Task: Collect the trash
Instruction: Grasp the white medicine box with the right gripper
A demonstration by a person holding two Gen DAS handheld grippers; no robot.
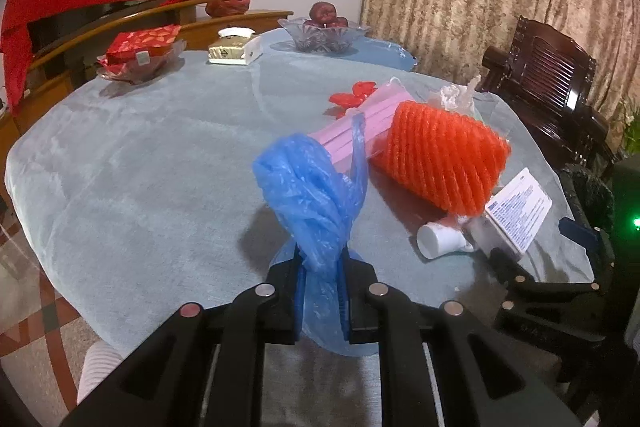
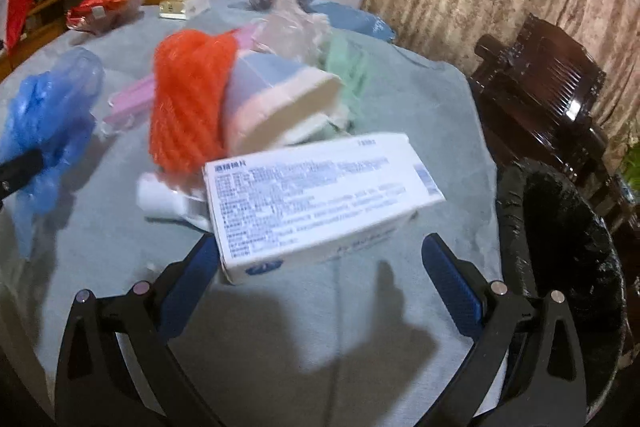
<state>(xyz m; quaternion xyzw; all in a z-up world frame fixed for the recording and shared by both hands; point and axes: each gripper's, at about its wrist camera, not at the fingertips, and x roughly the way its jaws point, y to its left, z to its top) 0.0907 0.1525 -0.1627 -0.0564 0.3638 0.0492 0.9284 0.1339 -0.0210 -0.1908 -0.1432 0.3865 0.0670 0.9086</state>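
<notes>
1. Your left gripper (image 1: 322, 267) has its jaws nearly closed on the twisted neck of the blue plastic bag (image 1: 308, 195). The grip is on thin, slippery film, so the bag could slide out if you swing it fast; most of it balloons above the pads and a tail hangs below.
2. Your right gripper (image 2: 320, 267) stands wide open and holds nothing. The white printed box (image 2: 320, 199) lies between its fingers, with no pad touching it that I can see. The box sits askew to the jaws, so closing now could catch a corner and spin it away or push it into the clutter.
3. Both grippers point forward and downward over the blue-grey tablecloth (image 1: 140, 167). The right view is blurred.
4. Just beyond the box lies a small white bottle (image 2: 160, 193) on its side, touching or just beside the box; a nudge could roll it.
5. Behind that, the orange mesh sleeve (image 2: 188, 103) leans among a pink packet (image 1: 360, 115), clear wrap and green material, so dragging one piece could pull the others.
6. The black-lined bin (image 2: 560, 247) stands at the table's right edge, close to your right gripper; clip its rim and the liner may shift.
7. Far back, the glass fruit bowl (image 1: 324, 35) looks to be no trash.
</notes>
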